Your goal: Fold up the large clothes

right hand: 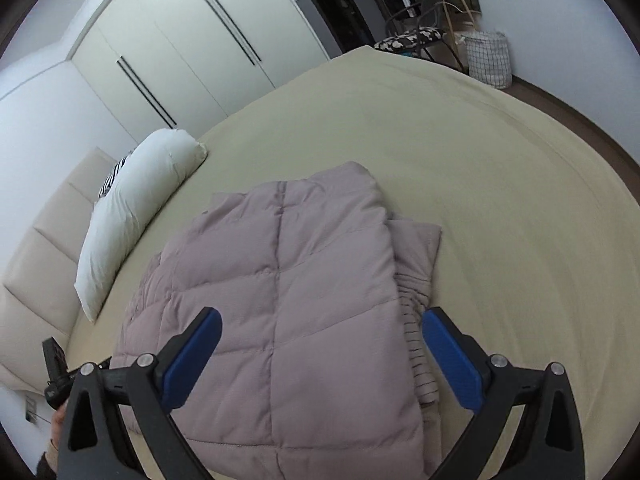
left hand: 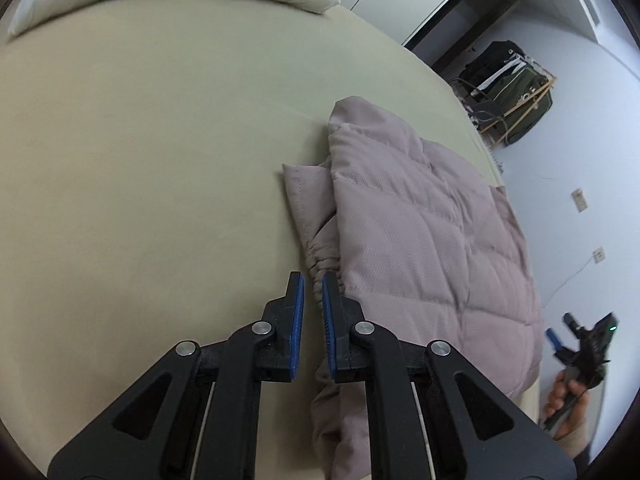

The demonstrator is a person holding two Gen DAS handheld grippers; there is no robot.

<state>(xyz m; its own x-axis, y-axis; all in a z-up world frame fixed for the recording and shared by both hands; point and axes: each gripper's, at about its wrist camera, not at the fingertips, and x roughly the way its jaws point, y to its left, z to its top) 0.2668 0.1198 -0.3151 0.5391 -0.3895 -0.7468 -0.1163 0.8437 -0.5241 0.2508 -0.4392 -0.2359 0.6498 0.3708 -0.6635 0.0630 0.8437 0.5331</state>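
Quilted mauve jacket (right hand: 280, 288) folded flat on beige bed (right hand: 500, 200), near white pillow (right hand: 136, 216). Left claw (left hand: 313, 300) nearly closed, holds nothing, above jacket cuff. Right claw (right hand: 320, 356) wide, empty, over jacket.

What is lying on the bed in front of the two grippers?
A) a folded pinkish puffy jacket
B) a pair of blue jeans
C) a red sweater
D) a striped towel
A, because a quilted mauve-pink jacket lies folded into a neat block on the beige bed, with a white pillow beyond it near the headboard.
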